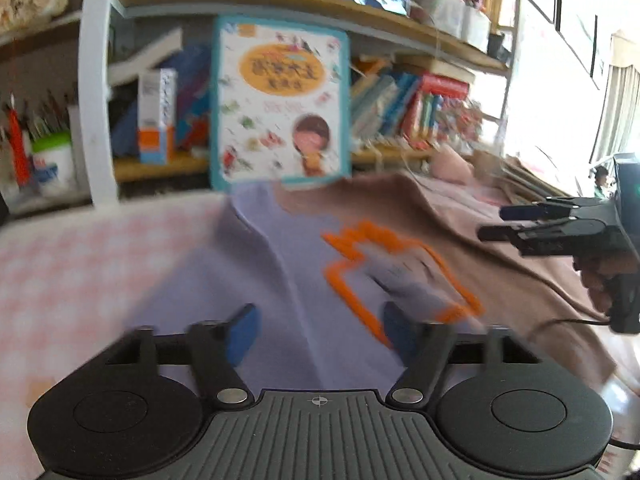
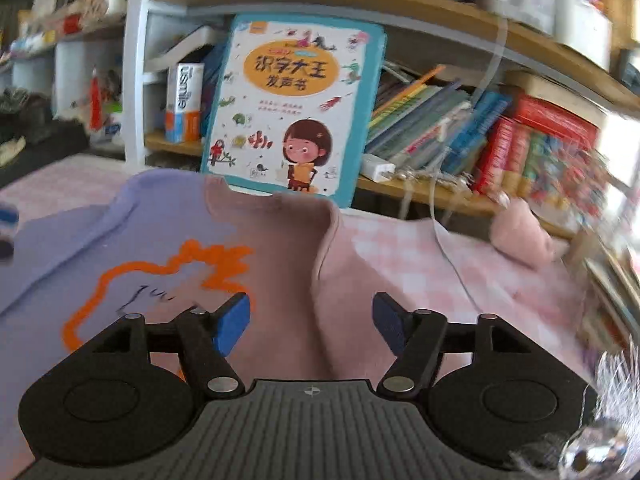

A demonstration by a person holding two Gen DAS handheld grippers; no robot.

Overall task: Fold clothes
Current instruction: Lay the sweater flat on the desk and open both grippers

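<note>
A two-tone garment lies flat on the pink checked table cover: a lilac half [image 1: 256,264] with an orange outline print [image 1: 392,268] and a dusty pink half [image 1: 472,232]. My left gripper [image 1: 318,332] is open and empty just above the lilac part. My right gripper [image 2: 311,322] is open and empty above the pink half [image 2: 280,264], by its right edge; the lilac half [image 2: 68,240] and the print [image 2: 160,276] lie to its left. In the left wrist view the right gripper [image 1: 532,224] hovers at the right over the pink half.
The pink checked cover [image 1: 80,256] [image 2: 440,264] spreads around the garment. A children's book [image 2: 292,108] leans on a crowded bookshelf [image 2: 460,132] behind it. A pink soft toy [image 2: 520,232] lies at the right. A white post [image 1: 94,92] stands at the back left.
</note>
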